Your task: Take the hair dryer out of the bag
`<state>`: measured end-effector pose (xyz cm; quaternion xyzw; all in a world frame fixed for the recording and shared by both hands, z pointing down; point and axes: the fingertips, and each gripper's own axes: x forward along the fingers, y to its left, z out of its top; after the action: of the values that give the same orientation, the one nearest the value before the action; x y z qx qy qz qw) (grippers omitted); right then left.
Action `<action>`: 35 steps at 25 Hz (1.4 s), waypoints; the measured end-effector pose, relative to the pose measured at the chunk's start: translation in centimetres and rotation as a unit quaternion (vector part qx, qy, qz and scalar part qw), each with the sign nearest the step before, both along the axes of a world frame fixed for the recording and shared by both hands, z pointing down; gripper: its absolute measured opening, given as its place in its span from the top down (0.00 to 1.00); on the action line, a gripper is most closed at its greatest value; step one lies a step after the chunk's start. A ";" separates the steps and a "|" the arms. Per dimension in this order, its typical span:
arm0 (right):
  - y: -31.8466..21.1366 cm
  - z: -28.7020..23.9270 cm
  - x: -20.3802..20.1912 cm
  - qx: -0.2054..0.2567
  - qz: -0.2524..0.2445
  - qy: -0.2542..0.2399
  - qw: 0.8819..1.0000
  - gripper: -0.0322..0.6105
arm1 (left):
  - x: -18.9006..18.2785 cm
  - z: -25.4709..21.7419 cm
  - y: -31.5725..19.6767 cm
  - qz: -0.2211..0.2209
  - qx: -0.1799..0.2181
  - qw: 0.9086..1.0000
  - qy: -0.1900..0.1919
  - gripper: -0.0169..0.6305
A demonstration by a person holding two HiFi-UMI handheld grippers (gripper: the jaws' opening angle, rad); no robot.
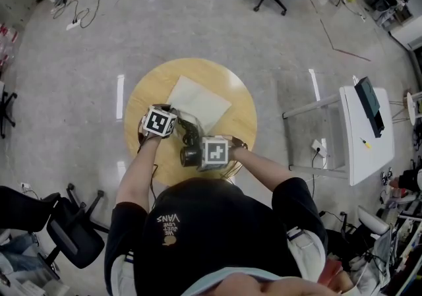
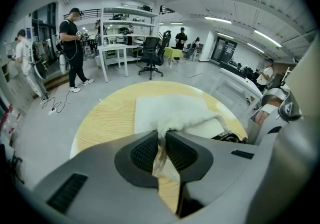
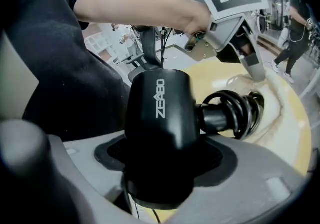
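Left gripper [image 2: 161, 143] is pinched tight on the near edge of the white bag [image 2: 175, 111] lying on the round tabletop [image 1: 148, 97], and the right gripper [image 3: 160, 155] is clamped around the black hair dryer [image 3: 160, 113] just beside the bag's near end, with its coiled cord [image 3: 240, 111] toward the bag.

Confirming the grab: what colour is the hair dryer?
The plastic hair dryer is black; best in right gripper view.
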<state>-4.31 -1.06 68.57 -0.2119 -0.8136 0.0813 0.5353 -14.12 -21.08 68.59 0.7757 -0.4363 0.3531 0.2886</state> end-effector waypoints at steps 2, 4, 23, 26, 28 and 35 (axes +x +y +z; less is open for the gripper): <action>0.2 -0.2 0.0 0.002 0.001 -0.005 1.000 0.41 | -0.4 0.1 -0.1 -0.004 -0.001 1.000 -0.001 0.88; 0.3 -0.6 -0.3 0.006 0.003 -0.016 1.000 0.41 | -0.6 0.2 -0.3 -0.006 -0.001 1.000 -0.003 0.88; 2.9 -4.1 -0.6 -0.024 0.009 -0.056 0.998 0.41 | -2.2 0.3 -2.6 -0.041 -0.005 0.999 0.005 0.88; 3.1 -4.7 -0.7 -0.019 0.014 -0.060 0.998 0.41 | -2.7 0.4 -3.3 -0.064 -0.011 0.998 0.019 0.88; 3.3 -5.0 -0.6 -0.014 0.018 -0.062 0.998 0.41 | -3.1 0.4 -3.5 -0.078 -0.013 0.997 0.024 0.88; 3.8 -5.6 -0.5 -0.011 0.053 -0.071 0.996 0.41 | -3.3 0.8 -3.4 -0.095 -0.014 0.995 0.041 0.88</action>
<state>-4.76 2.72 62.92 -0.1792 -0.8588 0.1032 0.4688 -17.42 -24.47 69.35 0.7401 -0.4913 0.2981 0.3492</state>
